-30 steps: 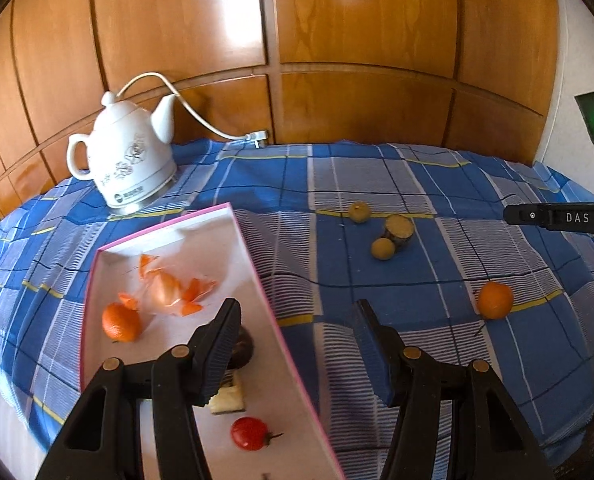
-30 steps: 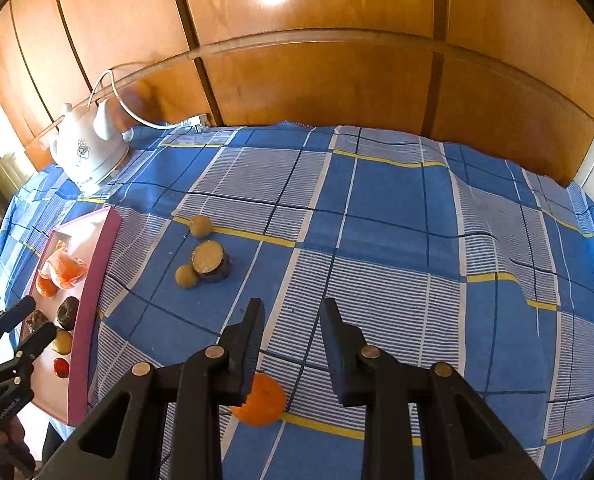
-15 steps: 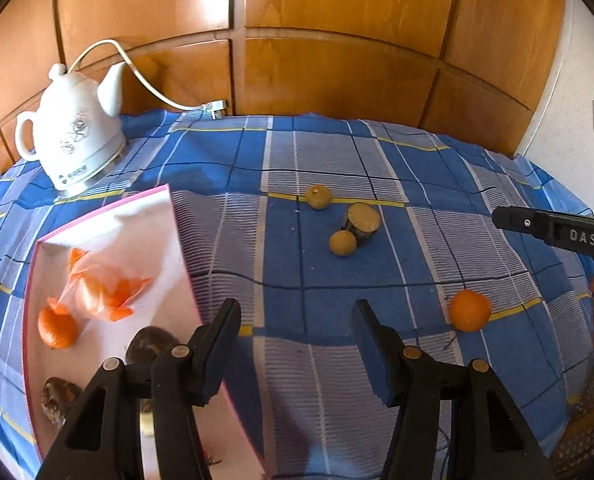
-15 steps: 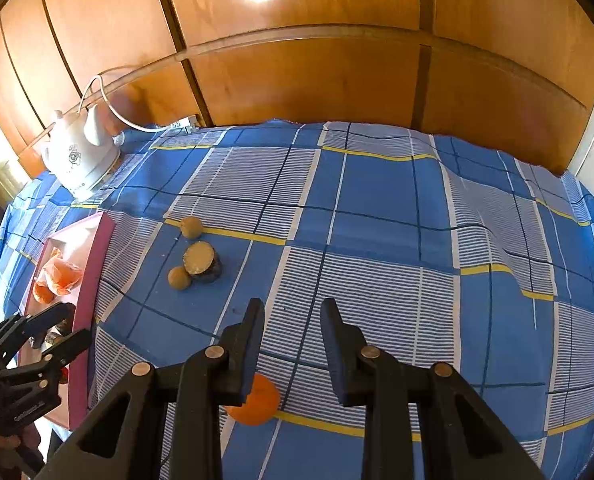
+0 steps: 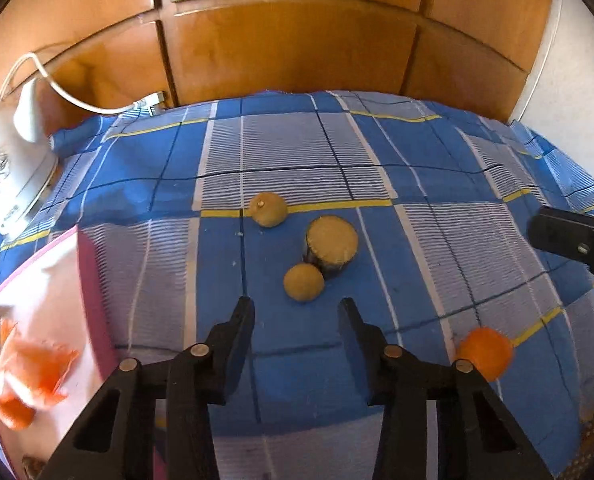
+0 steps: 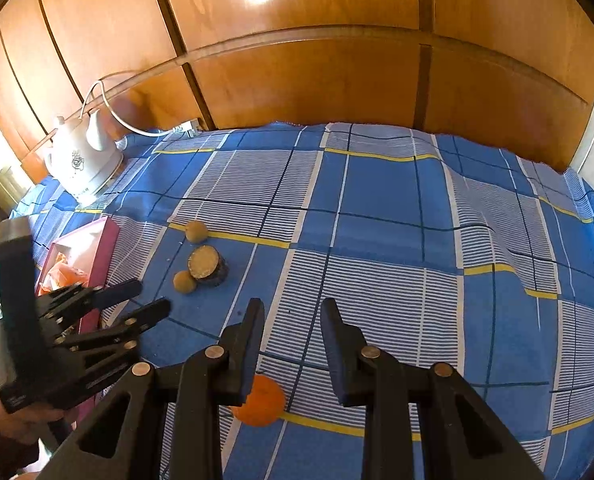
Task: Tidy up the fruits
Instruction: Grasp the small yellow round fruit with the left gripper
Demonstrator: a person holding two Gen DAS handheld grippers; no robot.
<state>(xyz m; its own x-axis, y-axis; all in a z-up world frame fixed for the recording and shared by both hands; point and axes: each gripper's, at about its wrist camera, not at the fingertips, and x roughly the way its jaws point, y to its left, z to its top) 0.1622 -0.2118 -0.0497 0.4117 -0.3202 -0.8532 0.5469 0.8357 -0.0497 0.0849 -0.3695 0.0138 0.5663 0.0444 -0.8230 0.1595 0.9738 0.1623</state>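
Note:
On the blue checked cloth lie a round tan fruit (image 5: 268, 210), a halved dark-skinned fruit (image 5: 331, 246) and a smaller tan fruit (image 5: 303, 287). My left gripper (image 5: 296, 308) hovers just short of the smaller one; its jaws are closing with nothing between them. An orange (image 5: 485, 352) lies to the right. In the right wrist view that orange (image 6: 261, 400) sits under the left finger of my right gripper (image 6: 293, 312), whose jaws stand a narrow gap apart and hold nothing. The left gripper (image 6: 151, 296) shows at the left, near the tan fruits (image 6: 184, 282).
A pink-rimmed white tray (image 5: 93, 280) at the left holds a bag of orange pieces (image 5: 33, 368). A white kettle (image 6: 81, 164) with its cord stands at the back left before wooden panels. A hand (image 6: 1, 420) holds the left gripper. The cloth drops off at the right.
The left gripper swung right from over the tray to the loose fruits on the cloth and came lower; its jaws narrowed. The right gripper stayed above the orange.

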